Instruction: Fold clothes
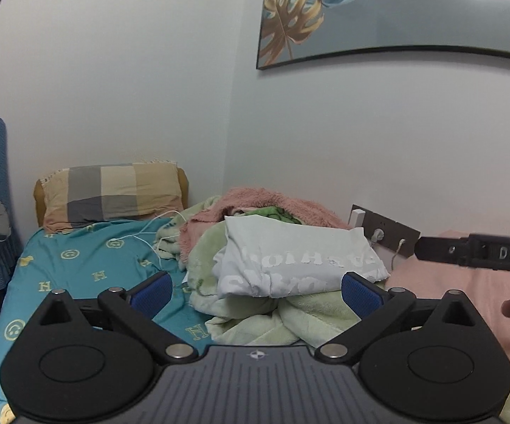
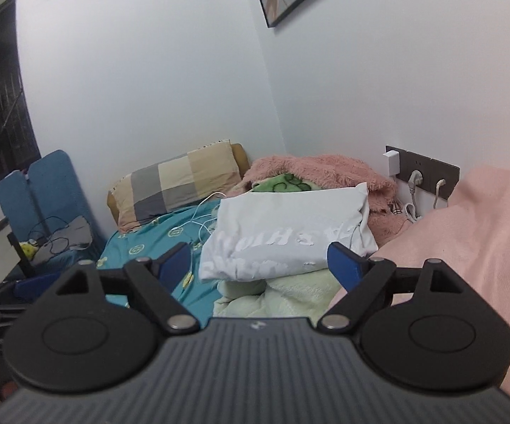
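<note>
On the bed ahead of us, we see the folded white garment [image 1: 294, 261] resting atop the pale green blanket [image 1: 255, 314], just before the pink fleece. We hold our left gripper [image 1: 255, 291] and right gripper [image 2: 260, 265] above the bedding, jaws spread wide with nothing between them.

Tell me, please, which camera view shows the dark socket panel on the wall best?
The right wrist view: the socket panel shows whole, with a white adapter and two plugs in it. In the left wrist view the panel sits smaller and farther off, and the right gripper's black body cuts off its right end.
</note>
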### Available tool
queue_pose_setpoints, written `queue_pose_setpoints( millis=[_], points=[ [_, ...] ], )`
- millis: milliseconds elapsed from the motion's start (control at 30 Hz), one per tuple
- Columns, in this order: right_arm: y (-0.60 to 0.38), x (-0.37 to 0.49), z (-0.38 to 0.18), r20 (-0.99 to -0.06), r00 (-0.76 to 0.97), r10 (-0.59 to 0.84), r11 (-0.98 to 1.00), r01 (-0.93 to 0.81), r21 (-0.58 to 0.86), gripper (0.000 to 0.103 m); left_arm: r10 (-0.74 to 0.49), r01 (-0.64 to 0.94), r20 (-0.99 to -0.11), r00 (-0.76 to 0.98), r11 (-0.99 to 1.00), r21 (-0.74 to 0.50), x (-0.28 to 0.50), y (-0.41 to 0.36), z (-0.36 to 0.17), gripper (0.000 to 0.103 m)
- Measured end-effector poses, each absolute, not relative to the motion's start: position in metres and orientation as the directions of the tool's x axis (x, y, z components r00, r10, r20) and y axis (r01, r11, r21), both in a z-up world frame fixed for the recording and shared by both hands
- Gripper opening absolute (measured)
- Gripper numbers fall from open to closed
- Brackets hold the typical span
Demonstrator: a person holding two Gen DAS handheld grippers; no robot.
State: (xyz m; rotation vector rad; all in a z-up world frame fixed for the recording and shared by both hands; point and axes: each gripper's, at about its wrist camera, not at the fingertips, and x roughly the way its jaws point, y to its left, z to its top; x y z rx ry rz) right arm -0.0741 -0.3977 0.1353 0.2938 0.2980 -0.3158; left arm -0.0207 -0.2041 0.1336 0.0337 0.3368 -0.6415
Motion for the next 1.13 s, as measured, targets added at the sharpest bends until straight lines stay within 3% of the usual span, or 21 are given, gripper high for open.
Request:
queue_pose_setpoints(
  millis=[400, 1133],
  points=[
    [-0.326, -0.088, 0.114, -0.245, 0.905, -0.346, 0.927, 0.371, 0.060, 0.086, -0.573, 0.591, -0.251, 0.780, 0.807, -0.006, -0.061, -0.174, 0.125, 0.103],
    [-0.317, -0.096, 0.101, -0.226, 0.896, -0.382, 0.915, 0.401, 0.047, 0.086, -0.551, 0.563, -0.249, 0.797, 0.826, -0.023, -0.055, -0.171, 0.118, 0.103]
  ],
)
